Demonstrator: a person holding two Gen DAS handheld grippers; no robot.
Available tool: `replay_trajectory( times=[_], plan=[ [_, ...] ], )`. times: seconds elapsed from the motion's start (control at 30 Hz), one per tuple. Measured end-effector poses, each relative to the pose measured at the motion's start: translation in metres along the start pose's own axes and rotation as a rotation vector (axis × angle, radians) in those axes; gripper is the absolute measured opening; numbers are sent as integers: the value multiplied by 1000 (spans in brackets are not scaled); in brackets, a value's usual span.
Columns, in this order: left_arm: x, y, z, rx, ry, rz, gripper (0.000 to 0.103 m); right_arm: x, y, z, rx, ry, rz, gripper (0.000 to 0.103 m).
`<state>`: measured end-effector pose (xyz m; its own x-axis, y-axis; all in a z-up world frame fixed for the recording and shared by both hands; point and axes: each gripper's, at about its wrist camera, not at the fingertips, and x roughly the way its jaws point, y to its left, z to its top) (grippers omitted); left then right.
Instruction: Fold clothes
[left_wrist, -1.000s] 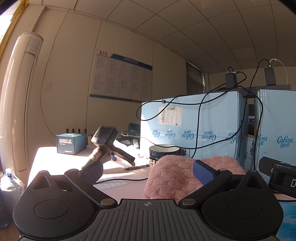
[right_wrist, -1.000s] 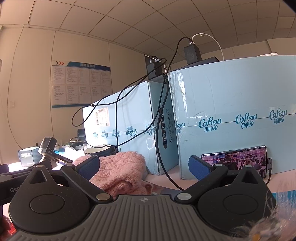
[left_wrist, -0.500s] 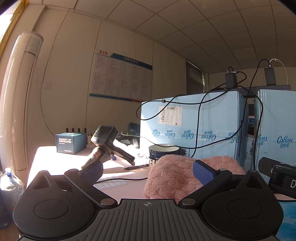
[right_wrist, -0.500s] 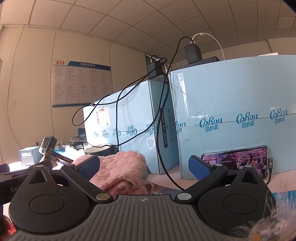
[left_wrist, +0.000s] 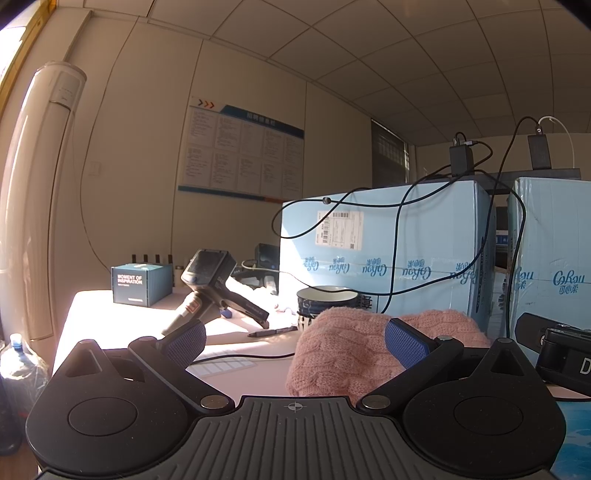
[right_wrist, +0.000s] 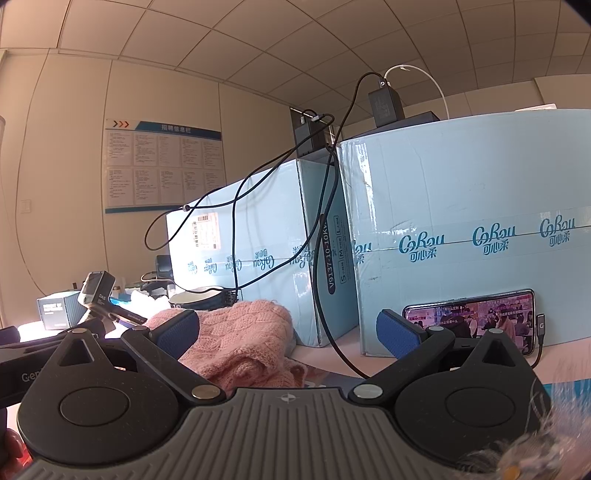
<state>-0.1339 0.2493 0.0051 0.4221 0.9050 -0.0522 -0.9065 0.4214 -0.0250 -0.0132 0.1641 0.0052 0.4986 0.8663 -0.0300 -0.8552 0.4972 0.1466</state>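
An office room with a tiled ceiling and a notice board (left_wrist: 242, 149) on the far wall holds a pale tabletop (left_wrist: 236, 376), sunlit at its left end. The landmark here is the pink knitted sweater (left_wrist: 354, 350), bunched in a soft heap on the table, just in front of the two light blue cartons (left_wrist: 384, 251) that stand side by side behind it. Black cables (right_wrist: 325, 229) hang down the cartons' fronts from chargers on top. Immediately behind the sweater, toward the left carton, sits a dark bowl (left_wrist: 327, 297); farther left of the sweater lie a pen (left_wrist: 272, 331), a handheld grey device (left_wrist: 210, 284) and a small dark blue box (left_wrist: 142, 280). To the sweater's right, a phone (right_wrist: 471, 319) with a lit screen leans against the right carton. The left gripper (left_wrist: 295, 341) hovers low before the sweater with its blue-padded fingers (left_wrist: 404, 347) spread wide, gripping nothing; the right-hand pad overlaps the knit in view, though whether it touches is hard to judge. The right gripper (right_wrist: 288, 332) is likewise spread wide and empty, its left pad in front of the sweater's edge, the sweater between its fingers' line of sight and the cartons.
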Motion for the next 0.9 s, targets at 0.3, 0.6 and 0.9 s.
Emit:
replay_trajectory(
  times=[0.3, 0.6, 0.9],
  plan=[
    [0, 0, 0, 0, 1, 0, 103, 0, 0, 0, 0, 0, 0, 103],
    [1, -1, 0, -2, 2, -1, 103, 0, 0, 0, 1, 1, 1, 103],
    [0, 0, -1, -2, 7, -5, 103, 0, 0, 0, 2, 2, 3, 103]
  ],
)
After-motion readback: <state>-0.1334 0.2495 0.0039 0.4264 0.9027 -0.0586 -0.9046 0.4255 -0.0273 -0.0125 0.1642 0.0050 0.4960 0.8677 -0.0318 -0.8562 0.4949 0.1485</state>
